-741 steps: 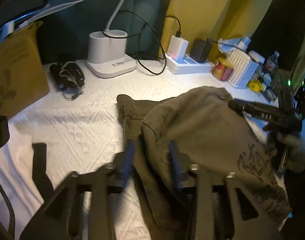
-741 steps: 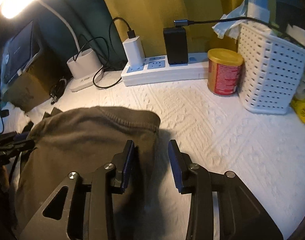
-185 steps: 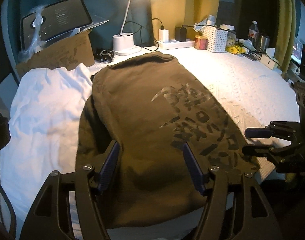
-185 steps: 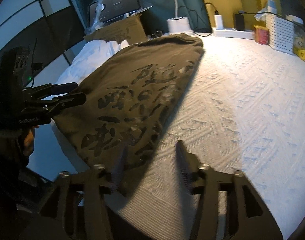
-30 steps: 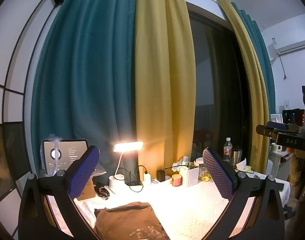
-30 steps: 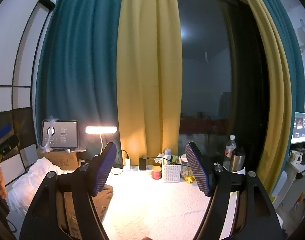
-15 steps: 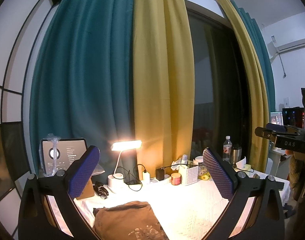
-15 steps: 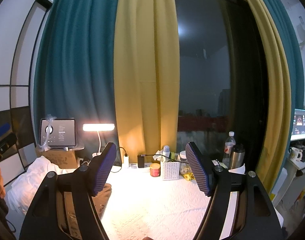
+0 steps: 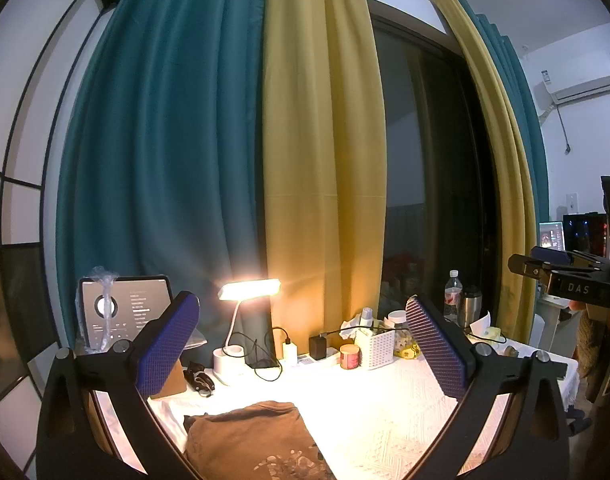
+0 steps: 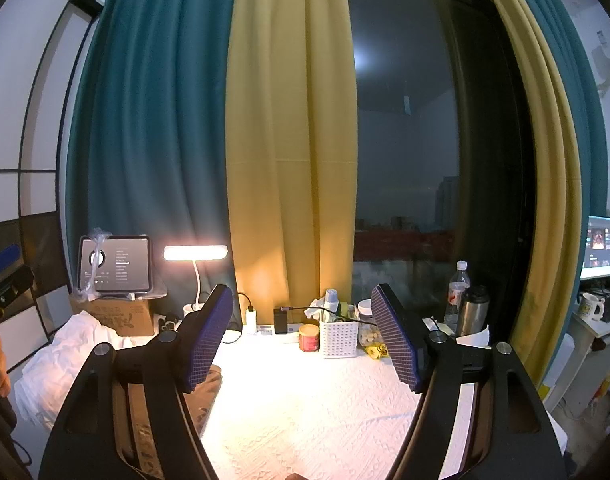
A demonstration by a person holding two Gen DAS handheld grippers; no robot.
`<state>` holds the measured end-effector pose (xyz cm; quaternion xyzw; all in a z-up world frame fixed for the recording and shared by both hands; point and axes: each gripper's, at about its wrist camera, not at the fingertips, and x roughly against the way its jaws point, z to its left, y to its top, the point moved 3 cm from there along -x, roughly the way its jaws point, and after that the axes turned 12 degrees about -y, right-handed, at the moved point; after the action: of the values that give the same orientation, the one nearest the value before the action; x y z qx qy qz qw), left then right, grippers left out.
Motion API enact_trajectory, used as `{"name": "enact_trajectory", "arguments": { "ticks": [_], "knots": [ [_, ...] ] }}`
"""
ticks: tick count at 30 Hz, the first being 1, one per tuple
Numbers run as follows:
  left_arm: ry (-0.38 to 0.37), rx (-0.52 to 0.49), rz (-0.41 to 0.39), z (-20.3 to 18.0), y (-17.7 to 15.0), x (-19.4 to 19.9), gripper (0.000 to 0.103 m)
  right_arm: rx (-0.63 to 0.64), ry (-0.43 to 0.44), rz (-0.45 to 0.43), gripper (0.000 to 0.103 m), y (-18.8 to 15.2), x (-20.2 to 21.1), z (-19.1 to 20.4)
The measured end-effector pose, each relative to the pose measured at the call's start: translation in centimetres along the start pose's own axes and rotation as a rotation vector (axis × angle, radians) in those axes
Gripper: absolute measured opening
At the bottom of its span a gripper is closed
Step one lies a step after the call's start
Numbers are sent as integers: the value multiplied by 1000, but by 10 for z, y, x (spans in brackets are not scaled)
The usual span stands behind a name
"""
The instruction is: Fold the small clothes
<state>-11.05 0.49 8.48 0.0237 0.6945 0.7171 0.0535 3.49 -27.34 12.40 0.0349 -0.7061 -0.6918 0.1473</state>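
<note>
Both grippers were raised well above the table (image 9: 385, 408) and pointed toward the curtains (image 10: 289, 120).

Left gripper (image 9: 301, 348): jaws spread wide, nothing between the blue pads (image 9: 167, 344). Right gripper (image 10: 301, 336): jaws likewise wide apart and empty, its pads (image 10: 397, 340) framing the far clutter.

The folded brown shirt (image 9: 249, 440) lay flat on the white textured cloth at bottom centre of the left wrist view, pale print facing up. In the right wrist view it showed only as a sliver at lower left (image 10: 205, 392), mostly hidden behind the left finger.

A lit desk lamp (image 9: 249, 292) stood beyond the shirt, left of centre. A white perforated basket (image 10: 339, 336) and a red tin (image 10: 309, 338) sat near mid-frame, touching or nearly so. Crumpled white fabric (image 10: 65, 352) lay at the left edge, below a cardboard box (image 10: 113, 316).
</note>
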Motion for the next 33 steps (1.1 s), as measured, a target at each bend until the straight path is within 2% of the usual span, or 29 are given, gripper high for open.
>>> {"name": "enact_trajectory", "arguments": {
  "ticks": [33],
  "knots": [
    [-8, 2, 13, -3, -7, 0, 102, 2, -5, 4, 75, -6, 4, -3]
  ]
}}
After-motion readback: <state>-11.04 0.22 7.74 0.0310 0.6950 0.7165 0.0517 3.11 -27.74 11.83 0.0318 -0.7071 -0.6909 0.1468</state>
